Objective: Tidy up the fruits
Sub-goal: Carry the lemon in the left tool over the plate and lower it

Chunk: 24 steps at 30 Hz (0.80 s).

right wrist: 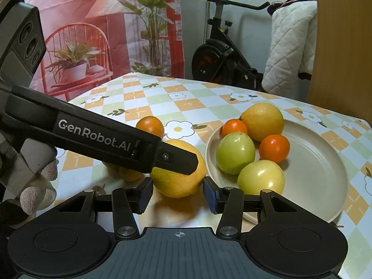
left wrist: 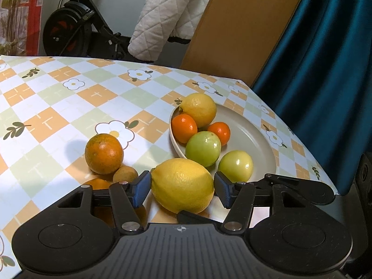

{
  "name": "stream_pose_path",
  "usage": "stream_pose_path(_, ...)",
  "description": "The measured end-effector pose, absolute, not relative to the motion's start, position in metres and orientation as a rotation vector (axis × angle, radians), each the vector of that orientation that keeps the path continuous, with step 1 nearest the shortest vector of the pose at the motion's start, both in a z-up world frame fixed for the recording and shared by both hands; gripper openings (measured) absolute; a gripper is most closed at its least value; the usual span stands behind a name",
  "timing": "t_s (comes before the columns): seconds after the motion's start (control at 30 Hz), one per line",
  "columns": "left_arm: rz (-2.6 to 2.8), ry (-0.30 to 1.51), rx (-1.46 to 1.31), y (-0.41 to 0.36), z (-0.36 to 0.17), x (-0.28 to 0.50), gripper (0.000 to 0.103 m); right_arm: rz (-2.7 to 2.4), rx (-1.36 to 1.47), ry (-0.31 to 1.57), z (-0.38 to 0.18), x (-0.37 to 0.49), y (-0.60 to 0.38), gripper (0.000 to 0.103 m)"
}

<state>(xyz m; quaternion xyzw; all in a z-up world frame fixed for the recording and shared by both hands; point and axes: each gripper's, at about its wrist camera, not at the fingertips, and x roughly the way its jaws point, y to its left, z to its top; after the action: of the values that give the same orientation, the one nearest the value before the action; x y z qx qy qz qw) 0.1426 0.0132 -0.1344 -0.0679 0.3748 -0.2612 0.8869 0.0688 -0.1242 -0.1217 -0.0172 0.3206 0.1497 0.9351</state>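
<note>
1. Left gripper [left wrist: 182,189]: a big yellow lemon [left wrist: 182,184] sits between its blue pads. Left pad is touching the lemon's pointed end; the right pad stands just off the skin, w/ a small gap. So jaws are open around it, not clamped.
2. Right gripper [right wrist: 177,194]: jaws apart, nothing between the pads. The same lemon [right wrist: 177,169] lies just ahead of its tips, on the table.
3. In the right wrist view the left gripper's black finger [right wrist: 176,160] crosses over the top of the lemon.
4. Plate [left wrist: 253,134], beige, is ahead and to the right of the left gripper. It holds 5 fruits: a second lemon [left wrist: 200,109] at the far rim, two small oranges [left wrist: 184,127], two green fruits [left wrist: 203,148].
5. Ahead-left of the left gripper, on the checkered tablecloth [left wrist: 46,107]: a larger orange [left wrist: 104,153], and a small brownish fruit [left wrist: 125,174] touching it, nearer to the claw.
6. A gloved hand [right wrist: 34,190] shows at the left edge of the right wrist view.
</note>
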Motion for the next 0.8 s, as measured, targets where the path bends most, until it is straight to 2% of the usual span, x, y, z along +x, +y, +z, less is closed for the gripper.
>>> stream_pose_path(0.33, -0.556, 0.718, -0.103, 0.003, -0.113, 0.135, 0.062, 0.289, -0.036, 0.586, -0.106, 0.06, -0.131, 0.044)
stream_pose_path(0.8, -0.648, 0.676, -0.028, -0.052, -0.088, 0.155, 0.062, 0.186, 0.009, 0.497, -0.089, 0.06, -0.185, 0.044)
